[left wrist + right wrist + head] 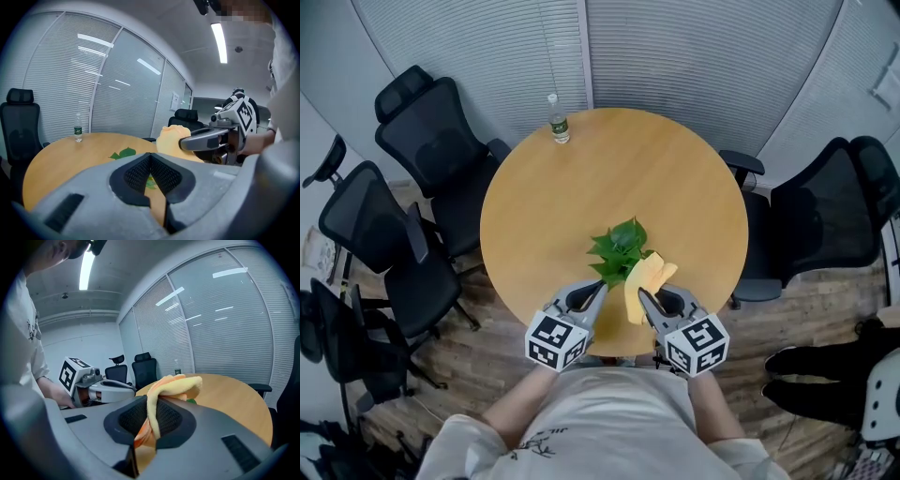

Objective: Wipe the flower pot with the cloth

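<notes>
Cloth point(176, 383) hangs pinched in the right tongs point(150, 420); left tongs point(151, 172) are closed, empty. Best go low beneath the leaves point(619, 251) (the pot is out of sight there) and press lightly.

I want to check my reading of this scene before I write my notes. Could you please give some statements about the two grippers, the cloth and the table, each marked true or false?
1. The right gripper is closed on the soft yellow cloth. True.
2. The left gripper holds a leaf. False: its jaws are together with nothing between them.
3. The clear plastic water bottle lies in the middle of the round wooden table. False: it stands upright at the far edge.
4. The green leafy plant stands just ahead of both grippers. True.
5. The office chairs are white. False: they are black.
</notes>
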The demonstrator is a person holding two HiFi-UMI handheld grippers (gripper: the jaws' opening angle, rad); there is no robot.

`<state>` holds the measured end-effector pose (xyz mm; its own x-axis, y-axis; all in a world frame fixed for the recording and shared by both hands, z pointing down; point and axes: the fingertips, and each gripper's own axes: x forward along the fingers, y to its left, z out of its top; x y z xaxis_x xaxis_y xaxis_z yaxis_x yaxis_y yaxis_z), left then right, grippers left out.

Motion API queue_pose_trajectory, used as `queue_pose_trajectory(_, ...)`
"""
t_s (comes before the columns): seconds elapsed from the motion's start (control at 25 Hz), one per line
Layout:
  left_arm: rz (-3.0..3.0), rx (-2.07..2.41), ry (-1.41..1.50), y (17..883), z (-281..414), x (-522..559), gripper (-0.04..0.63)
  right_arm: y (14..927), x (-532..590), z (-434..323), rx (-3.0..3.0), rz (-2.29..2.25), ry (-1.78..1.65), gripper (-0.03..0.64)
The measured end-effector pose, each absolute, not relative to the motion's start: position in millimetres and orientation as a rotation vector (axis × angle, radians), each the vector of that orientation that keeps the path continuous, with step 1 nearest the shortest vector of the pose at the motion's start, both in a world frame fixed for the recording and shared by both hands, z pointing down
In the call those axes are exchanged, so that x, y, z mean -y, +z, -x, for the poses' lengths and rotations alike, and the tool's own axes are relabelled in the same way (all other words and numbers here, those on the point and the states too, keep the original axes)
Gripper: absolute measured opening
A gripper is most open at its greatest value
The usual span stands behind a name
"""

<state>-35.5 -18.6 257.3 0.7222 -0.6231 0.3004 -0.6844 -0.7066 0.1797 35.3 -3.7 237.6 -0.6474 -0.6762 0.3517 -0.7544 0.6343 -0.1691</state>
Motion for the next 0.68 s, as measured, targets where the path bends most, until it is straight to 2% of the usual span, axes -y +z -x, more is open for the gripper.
queue_pose_trajectory(0.68, -2.667, 1.018, 0.312, 254.2, 35.0, 25.4, 0.011, 231.2, 16.0, -27.6, 2.622, -1.164, 0.42, 0.046)
